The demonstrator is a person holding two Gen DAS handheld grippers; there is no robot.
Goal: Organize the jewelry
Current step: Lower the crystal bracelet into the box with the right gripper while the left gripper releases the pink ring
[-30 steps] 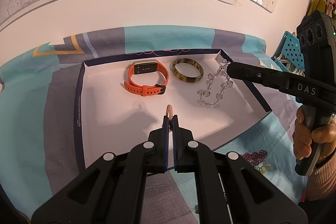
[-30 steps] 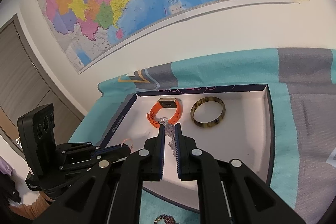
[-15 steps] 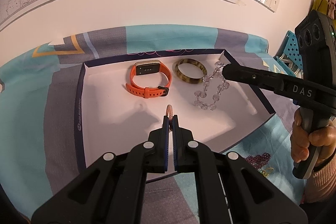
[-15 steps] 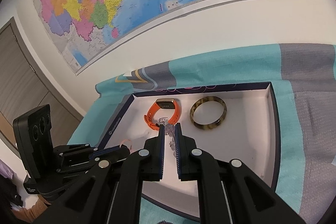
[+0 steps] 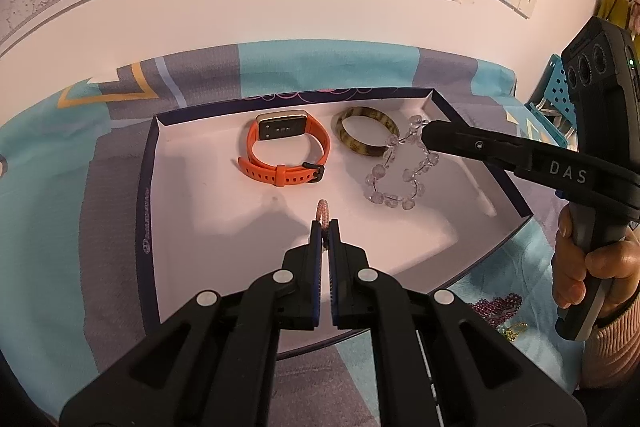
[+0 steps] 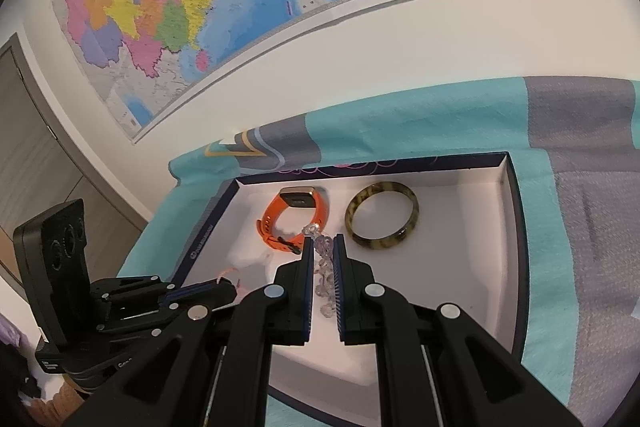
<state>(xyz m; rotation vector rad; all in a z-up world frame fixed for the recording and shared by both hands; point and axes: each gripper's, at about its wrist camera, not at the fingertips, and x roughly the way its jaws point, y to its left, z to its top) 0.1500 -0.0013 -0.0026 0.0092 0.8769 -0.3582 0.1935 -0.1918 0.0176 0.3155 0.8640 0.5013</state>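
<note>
- Left gripper pinched shut on thin pink braided ring, light, over shallow white tray's near edge.
- Right gripper clamps clear faceted bead bracelet (limp, slippery; take it on a bead), near far right corner.

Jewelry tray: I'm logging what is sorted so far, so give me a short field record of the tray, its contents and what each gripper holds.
tray: white inside, dark rim, on patterned cloth
orange smartwatch: lying in tray, back left
tortoiseshell bangle: lying in tray, right of watch
left gripper: shut on pink braided ring, over tray
right gripper: shut on clear bead bracelet, which hangs over the tray
outside tray: purple beads
</note>
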